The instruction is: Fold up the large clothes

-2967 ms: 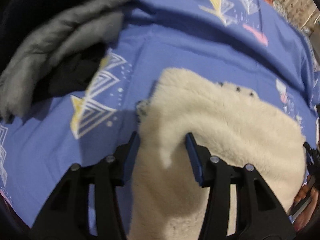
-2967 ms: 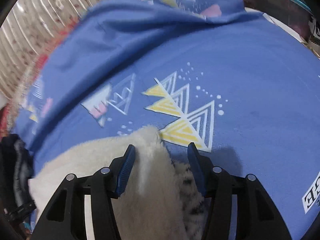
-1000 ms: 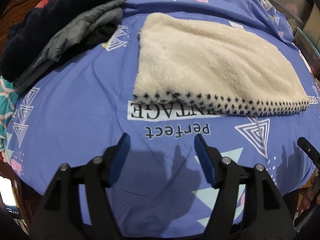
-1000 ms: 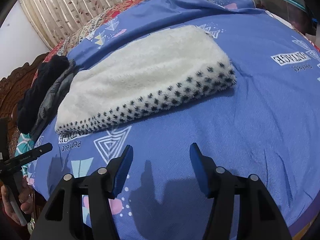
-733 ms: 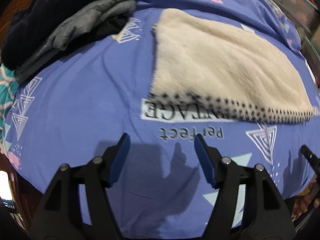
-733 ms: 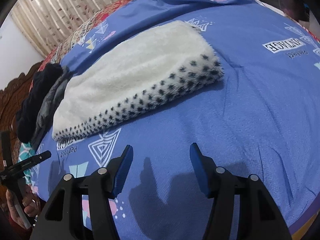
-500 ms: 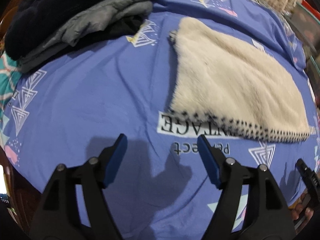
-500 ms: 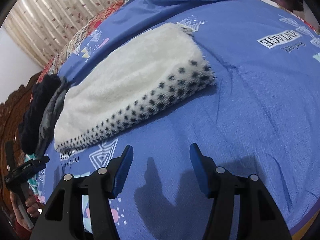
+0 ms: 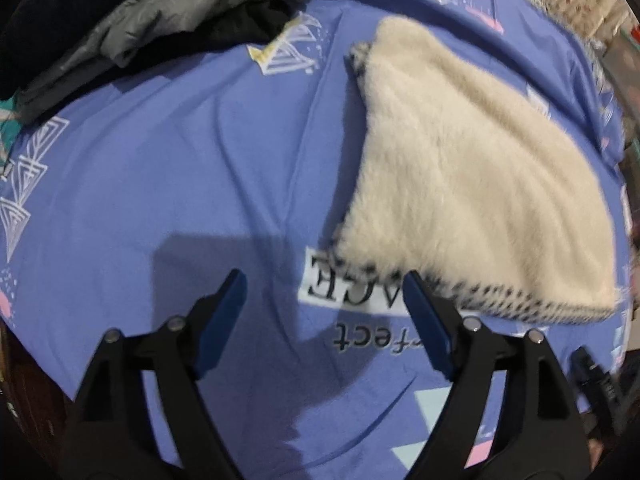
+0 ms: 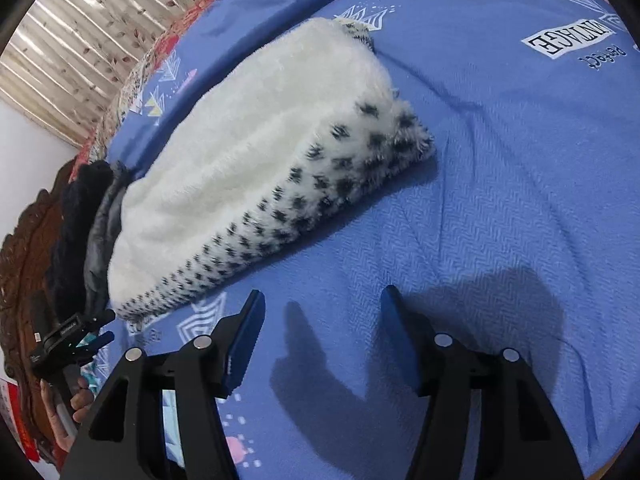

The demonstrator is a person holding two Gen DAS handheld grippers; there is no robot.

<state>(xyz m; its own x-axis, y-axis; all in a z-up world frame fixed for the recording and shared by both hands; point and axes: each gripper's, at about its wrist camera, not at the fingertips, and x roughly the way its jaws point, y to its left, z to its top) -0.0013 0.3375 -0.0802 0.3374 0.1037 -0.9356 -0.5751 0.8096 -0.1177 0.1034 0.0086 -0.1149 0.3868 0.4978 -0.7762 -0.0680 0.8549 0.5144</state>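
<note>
A folded white fleece garment (image 9: pixel 464 176) with a black-dotted hem lies flat on the blue patterned bedsheet (image 9: pixel 192 168). It also shows in the right wrist view (image 10: pixel 256 152), folded into a thick wedge. My left gripper (image 9: pixel 324 292) is open and empty, just in front of the garment's near left corner. My right gripper (image 10: pixel 322 312) is open and empty above the bare sheet (image 10: pixel 520 184), in front of the dotted hem. The left gripper also shows at the far left of the right wrist view (image 10: pixel 76 336), held in a hand.
A pile of folded dark and grey clothes (image 9: pixel 168 12) sits at the far left of the bed, also seen behind the fleece (image 10: pixel 88 232). A carved wooden bed frame (image 10: pixel 24 240) and a curtain (image 10: pixel 100 12) lie beyond.
Both grippers let go of the fleece and pulled back from it. Since half a second ago the left gripper has moved closer to the garment's near left corner; the right has edged nearer too.
</note>
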